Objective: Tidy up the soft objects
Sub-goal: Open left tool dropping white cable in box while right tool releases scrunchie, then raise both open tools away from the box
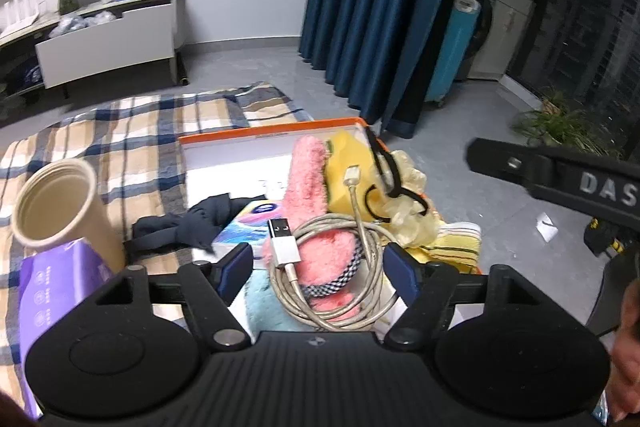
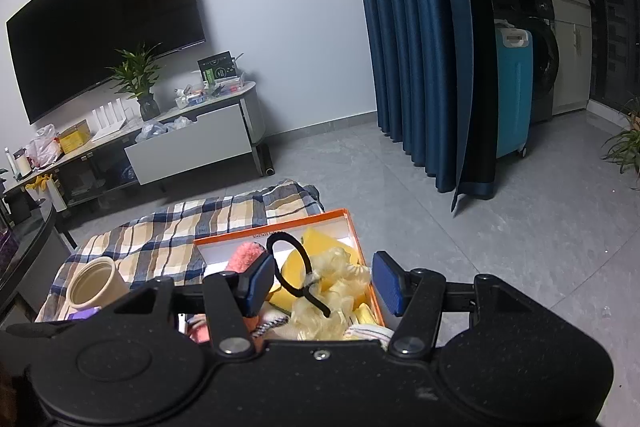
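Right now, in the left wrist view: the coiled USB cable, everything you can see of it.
The USB cable is pale grey-white with a glossy, slightly grubby jacket, wound in several loose loops. One end has a white USB-A plug with a dark metal tip, lying left of the coil; the other end rises to a small connector over the yellow sponge. It lies draped across the pink plush toy, above the orange box, between the left gripper fingers, which stand apart from it, not pressing.

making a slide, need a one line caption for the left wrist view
Open left gripper above a coiled USB cable lying on a pink plush toy in an orange-rimmed box.
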Available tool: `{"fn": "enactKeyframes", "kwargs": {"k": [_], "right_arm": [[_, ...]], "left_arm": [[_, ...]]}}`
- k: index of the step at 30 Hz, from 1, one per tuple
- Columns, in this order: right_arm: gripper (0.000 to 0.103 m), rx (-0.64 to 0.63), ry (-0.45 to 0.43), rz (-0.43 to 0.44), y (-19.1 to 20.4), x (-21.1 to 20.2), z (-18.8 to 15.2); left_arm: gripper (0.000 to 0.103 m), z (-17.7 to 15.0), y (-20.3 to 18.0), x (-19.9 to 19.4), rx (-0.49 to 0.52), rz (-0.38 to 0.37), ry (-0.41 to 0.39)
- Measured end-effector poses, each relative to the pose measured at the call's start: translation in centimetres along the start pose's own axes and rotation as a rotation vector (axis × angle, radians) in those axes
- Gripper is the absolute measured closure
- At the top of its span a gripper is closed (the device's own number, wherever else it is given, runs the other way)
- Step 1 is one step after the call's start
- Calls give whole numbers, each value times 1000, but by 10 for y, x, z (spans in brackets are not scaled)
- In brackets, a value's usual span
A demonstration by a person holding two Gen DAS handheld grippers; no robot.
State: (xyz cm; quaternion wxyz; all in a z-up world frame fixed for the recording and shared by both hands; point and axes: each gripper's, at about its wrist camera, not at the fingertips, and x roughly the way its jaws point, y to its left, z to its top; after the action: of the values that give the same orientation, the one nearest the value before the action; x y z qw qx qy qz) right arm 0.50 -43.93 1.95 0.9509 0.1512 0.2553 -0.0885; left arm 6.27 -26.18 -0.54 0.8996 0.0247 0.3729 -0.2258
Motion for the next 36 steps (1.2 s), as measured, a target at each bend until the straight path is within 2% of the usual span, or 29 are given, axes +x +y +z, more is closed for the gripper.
{"fn": "enactKeyframes", "kwargs": {"k": [4,9,12,15,17,18,19,21,22,26,28,32,36], "right_arm": [[36,-3,-7,4,0,-5,-2],[36,2,-17,15,-3,-15,-5],[36,5,-16,15,-5,-20,-7],[36,3,-10,3,-4,-22,-8],[36,3,-13,3,-3,-25,-9],[36,6,-15,1,-3,-27,-9],[36,6,-16,0,-3,-28,-8],[35,5,-23,-3,-2,-32,-8],[35,4,-26,-3,-2,-34,-8],[34,-2,-24,-10,2,-39,-11],[34,-8,-22,-10,5,-42,-14],[33,-18,-16,-14,9,-49,-20],[32,-19,-11,-11,13,-56,-25]], "left_arm": [[14,0,3,-9,-22,17,-8],[0,1,2,-25,-41,-18,-36],[0,2,2,-27,-41,37,-45],[0,2,3,-23,-33,68,-21],[0,3,2,-27,-31,31,-18],[0,4,-1,-29,2,25,-23],[0,4,-8,-29,66,66,-19],[0,1,-18,-28,166,199,-28],[0,0,-18,-29,177,217,-39],[0,-4,3,-32,51,146,-4],[0,-7,10,-34,5,151,6],[0,-13,20,-42,-29,187,5],[0,-20,27,-50,-66,191,23]]}}
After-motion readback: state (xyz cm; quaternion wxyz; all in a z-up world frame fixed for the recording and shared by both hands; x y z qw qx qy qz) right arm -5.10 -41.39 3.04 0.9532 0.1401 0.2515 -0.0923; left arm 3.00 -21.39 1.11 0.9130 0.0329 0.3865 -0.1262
